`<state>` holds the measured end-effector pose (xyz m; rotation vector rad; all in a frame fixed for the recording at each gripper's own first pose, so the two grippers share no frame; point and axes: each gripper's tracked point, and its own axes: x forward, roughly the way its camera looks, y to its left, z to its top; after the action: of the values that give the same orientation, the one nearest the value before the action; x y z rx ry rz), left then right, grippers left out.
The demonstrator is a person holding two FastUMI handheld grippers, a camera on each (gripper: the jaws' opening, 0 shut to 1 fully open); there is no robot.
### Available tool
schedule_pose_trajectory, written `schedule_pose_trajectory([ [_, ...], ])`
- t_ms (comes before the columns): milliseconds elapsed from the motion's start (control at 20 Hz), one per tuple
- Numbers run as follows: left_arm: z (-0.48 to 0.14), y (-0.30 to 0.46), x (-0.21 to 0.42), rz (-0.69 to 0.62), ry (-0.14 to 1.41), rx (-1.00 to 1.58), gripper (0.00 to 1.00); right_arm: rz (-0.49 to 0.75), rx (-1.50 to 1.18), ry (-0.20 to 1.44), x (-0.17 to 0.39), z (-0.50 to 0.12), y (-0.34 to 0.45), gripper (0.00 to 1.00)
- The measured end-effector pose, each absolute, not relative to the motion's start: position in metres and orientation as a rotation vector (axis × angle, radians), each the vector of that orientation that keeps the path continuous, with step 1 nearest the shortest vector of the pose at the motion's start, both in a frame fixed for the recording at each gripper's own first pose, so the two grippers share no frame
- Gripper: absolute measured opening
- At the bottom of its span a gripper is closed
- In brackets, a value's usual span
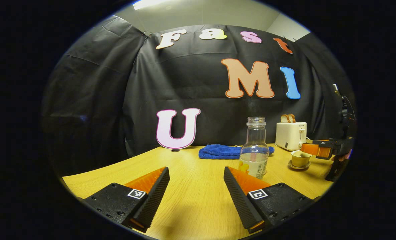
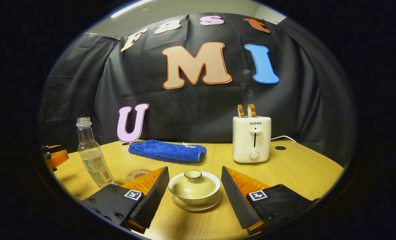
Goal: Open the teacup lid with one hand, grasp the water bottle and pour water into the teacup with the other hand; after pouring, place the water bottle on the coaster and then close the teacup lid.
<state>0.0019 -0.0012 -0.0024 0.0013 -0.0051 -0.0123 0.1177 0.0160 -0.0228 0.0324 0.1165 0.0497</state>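
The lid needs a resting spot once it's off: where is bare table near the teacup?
Bare wood lies right of the teacup, in front of the toaster, and between the cup and the blue towel. Left is crowded: coaster and water bottle.

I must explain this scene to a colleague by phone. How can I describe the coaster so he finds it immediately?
Start at the blue towel on the wooden table. In front of it, beside the water bottle, lies the coaster: a flat round disc with a dark printed pattern, unlike the teacup's raised saucer.

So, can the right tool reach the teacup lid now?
Probably yes: the right tool is open, the teacup lid sits between its fingers, and nothing lies between them.
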Motion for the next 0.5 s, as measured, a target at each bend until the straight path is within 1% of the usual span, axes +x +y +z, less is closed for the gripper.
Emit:
schedule_pose_trajectory([
  [100, -0.002, -0.001, 0.002, -0.012, -0.005, 0.001, 0.95, 0.055, 0.034, 0.129, 0.126, -0.025, 0.018, 0.94],
  [150, -0.002, -0.001, 0.002, -0.012, -0.005, 0.001, 0.95, 0.054, 0.032, 0.138, 0.128, -0.026, 0.018, 0.96],
  [250, -0.002, -0.002, 0.002, -0.013, -0.005, 0.001, 0.95, 0.058, 0.025, 0.161, 0.132, -0.031, 0.019, 0.95],
  [400, -0.002, -0.002, 0.001, -0.018, -0.005, 0.001, 0.95, 0.057, 0.002, 0.166, 0.136, -0.032, 0.021, 0.68],
  [500, -0.002, -0.002, 0.001, -0.020, -0.005, 0.001, 0.95, 0.072, -0.016, 0.172, 0.138, -0.034, 0.026, 0.56],
])
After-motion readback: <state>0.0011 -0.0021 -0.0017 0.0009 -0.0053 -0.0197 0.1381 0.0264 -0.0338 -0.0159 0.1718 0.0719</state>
